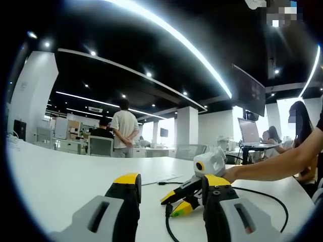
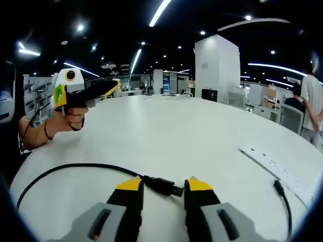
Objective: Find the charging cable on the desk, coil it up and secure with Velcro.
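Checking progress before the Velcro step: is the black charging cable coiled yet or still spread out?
Spread out. The black charging cable runs in one long curve across the white desk, its plug between the open right tongs.

A white power strip (image 2: 270, 162) was seen lying flat on the white desk (image 2: 166, 136), well right of the desk's middle. Beyond the desk's far edge, a standing person in a pale shirt (image 1: 124, 129) was noted, back turned. An open laptop (image 1: 249, 132) was observed past the desk's right end. A white pillar (image 2: 217, 68) was recorded behind the desk.
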The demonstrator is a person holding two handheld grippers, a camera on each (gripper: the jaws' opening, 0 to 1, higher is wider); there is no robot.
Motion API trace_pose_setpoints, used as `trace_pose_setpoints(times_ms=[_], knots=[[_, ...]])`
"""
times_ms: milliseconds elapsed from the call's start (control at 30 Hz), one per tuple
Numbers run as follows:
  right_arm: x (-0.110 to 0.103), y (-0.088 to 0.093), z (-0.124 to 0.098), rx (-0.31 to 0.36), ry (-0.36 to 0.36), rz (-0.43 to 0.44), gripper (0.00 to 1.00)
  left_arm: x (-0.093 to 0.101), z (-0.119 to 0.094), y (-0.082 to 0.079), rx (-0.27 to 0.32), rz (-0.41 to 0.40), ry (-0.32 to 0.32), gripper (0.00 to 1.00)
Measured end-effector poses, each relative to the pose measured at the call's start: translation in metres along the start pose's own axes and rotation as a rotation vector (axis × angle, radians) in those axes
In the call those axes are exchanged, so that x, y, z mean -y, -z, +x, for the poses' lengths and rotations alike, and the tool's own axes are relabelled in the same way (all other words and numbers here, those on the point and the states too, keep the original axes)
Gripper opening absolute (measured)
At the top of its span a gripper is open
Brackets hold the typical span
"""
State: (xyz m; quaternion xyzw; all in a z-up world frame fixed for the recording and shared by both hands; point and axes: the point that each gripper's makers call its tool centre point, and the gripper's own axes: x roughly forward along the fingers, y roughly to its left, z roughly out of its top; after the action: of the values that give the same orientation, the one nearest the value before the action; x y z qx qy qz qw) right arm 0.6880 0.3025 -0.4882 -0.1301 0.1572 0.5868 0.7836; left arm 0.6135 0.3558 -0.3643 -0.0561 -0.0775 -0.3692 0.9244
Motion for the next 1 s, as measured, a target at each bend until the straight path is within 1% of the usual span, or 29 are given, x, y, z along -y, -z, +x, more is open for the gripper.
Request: trace_pose_setpoints(times_ms=[267, 400, 567, 700, 767, 1000], knots=[[0.002, 0.002, 0.002, -0.004, -0.007, 0.012, 0.34, 0.0, -0.001, 0.0, 0.0, -0.003, 0.0, 0.49], [0.002, 0.002, 0.003, -0.006, -0.011, 0.003, 0.32, 0.001, -0.001, 0.001, -0.003, -0.003, -0.001, 0.49], [0.001, 0.002, 0.003, -0.007, -0.01, -0.006, 0.32, 0.0, -0.001, 0.001, -0.003, -0.003, -0.002, 0.49], [-0.001, 0.002, 0.002, -0.012, -0.009, -0.009, 0.31, 0.0, -0.002, 0.0, 0.0, -0.003, -0.003, 0.49], [-0.003, 0.001, 0.001, -0.015, -0.014, -0.014, 0.28, 0.0, -0.002, 0.0, -0.002, -0.002, -0.003, 0.49], [-0.008, 0.001, -0.003, -0.017, -0.007, -0.017, 0.28, 0.0, -0.002, 0.0, 0.0, -0.002, -0.003, 0.49]])
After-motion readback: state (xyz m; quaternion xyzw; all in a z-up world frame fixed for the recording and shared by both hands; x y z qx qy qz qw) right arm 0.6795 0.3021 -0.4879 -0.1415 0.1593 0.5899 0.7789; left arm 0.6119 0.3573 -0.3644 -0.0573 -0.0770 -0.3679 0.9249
